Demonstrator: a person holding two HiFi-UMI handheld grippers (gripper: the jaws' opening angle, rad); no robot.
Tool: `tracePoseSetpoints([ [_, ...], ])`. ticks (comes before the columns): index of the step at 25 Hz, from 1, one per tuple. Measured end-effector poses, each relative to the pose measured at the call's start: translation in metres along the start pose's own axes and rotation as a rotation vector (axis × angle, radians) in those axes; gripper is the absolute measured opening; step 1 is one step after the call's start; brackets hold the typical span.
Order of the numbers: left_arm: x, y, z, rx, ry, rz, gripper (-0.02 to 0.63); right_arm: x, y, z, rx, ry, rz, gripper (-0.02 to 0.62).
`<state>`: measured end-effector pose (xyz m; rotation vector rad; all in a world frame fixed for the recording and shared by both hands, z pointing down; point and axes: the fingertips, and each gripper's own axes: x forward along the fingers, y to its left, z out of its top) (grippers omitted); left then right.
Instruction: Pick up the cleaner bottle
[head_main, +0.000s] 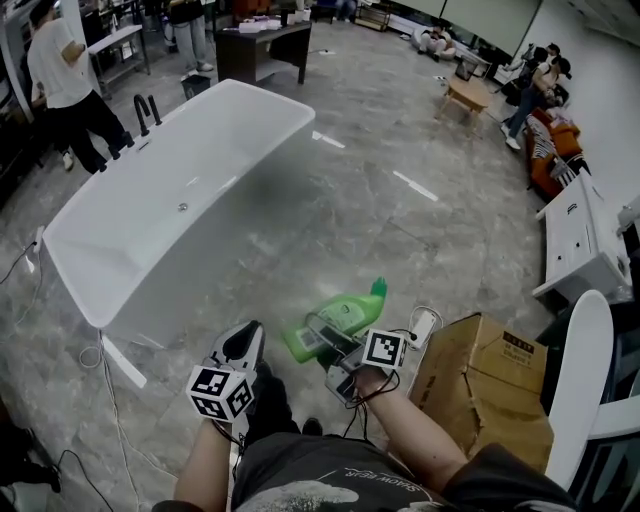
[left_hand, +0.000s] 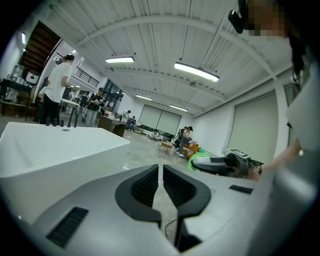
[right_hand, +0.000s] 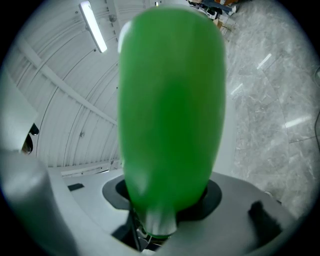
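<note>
The green cleaner bottle (head_main: 350, 312) is lifted off the floor and lies tilted, its cap pointing away from me. My right gripper (head_main: 325, 335) is shut on its lower end. In the right gripper view the bottle (right_hand: 170, 110) fills the middle of the picture, clamped between the jaws of the right gripper (right_hand: 162, 200). My left gripper (head_main: 245, 338) hangs to the left of the bottle, apart from it. In its own view the left gripper (left_hand: 161, 185) has its pads nearly together with nothing between them, and the bottle (left_hand: 199, 159) shows to the right.
A white bathtub (head_main: 120, 250) with a black tap (head_main: 146, 110) stands on the marble floor at the left. A cardboard box (head_main: 490, 385) sits close on my right, with a white cabinet (head_main: 580, 240) beyond it. Cables (head_main: 110, 400) trail on the floor. People stand at the room's edges.
</note>
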<state>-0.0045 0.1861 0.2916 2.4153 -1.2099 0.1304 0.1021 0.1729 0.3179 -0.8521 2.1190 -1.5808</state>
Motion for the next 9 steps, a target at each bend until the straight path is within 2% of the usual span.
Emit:
tracePoseSetpoints([
  [9,-0.050,-0.023,-0.001,0.023,-0.012,0.017,0.038,-0.019,0.035,-0.046,-0.023,0.040,0.030,0.196],
])
